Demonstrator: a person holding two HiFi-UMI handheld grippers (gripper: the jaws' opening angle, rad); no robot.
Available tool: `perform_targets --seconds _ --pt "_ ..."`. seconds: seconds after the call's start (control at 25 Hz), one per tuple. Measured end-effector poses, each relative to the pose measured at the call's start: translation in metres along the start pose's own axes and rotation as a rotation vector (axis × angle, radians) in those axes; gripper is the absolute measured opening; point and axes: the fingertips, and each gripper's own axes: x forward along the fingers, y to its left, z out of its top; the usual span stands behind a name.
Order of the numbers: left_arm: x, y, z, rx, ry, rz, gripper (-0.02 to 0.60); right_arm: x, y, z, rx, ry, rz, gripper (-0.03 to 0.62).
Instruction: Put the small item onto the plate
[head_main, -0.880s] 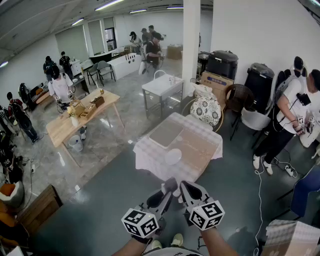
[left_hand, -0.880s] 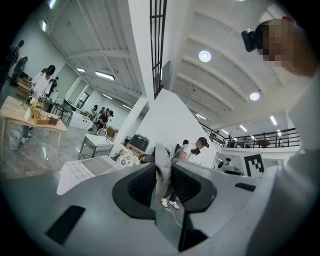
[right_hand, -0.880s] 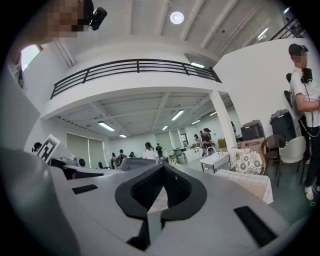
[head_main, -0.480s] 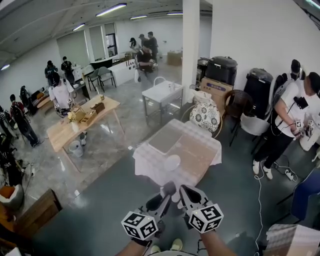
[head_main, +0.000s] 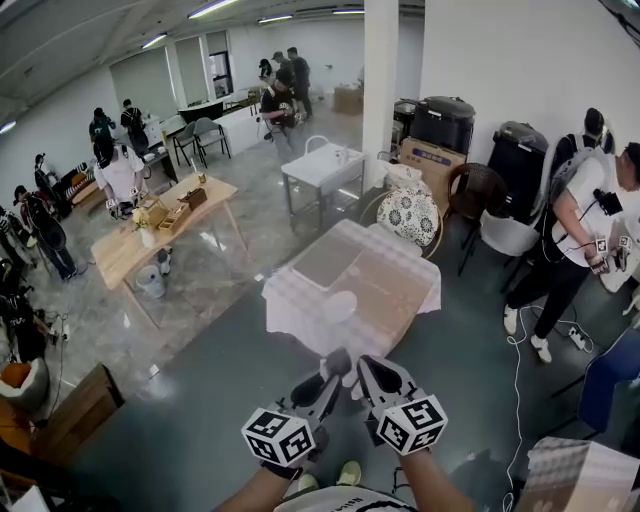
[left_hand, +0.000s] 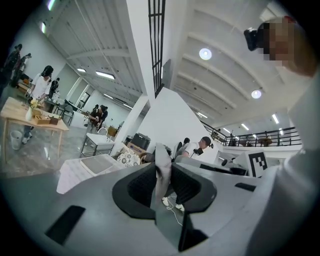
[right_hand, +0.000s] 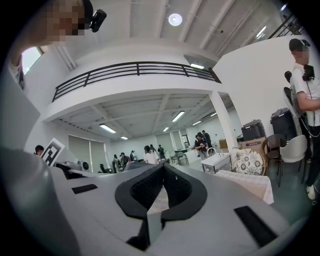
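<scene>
Cloth-covered table sits ahead, well apart from both grippers (held low, close to the person). Grey tray lies on it, white plate just beside the tray. Left gripper is clamped partway on the small item, a thin pale strip poking past the pads. Right gripper: jaw tips together, nothing gripped.

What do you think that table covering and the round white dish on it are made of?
The table covering looks like soft woven cloth, matt and faintly checked: it drapes in folds over the edges. The plate looks like glazed ceramic or plastic, smooth and white; it is too far off to tell which.
</scene>
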Motion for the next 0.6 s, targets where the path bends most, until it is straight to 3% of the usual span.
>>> perform_targets --seconds 0.6 --pt "0.031 0.003 -0.022 -0.007 0.044 0.057 0.087 -0.007 -0.039 -0.005 0.027 -0.005 -0.007 0.014"
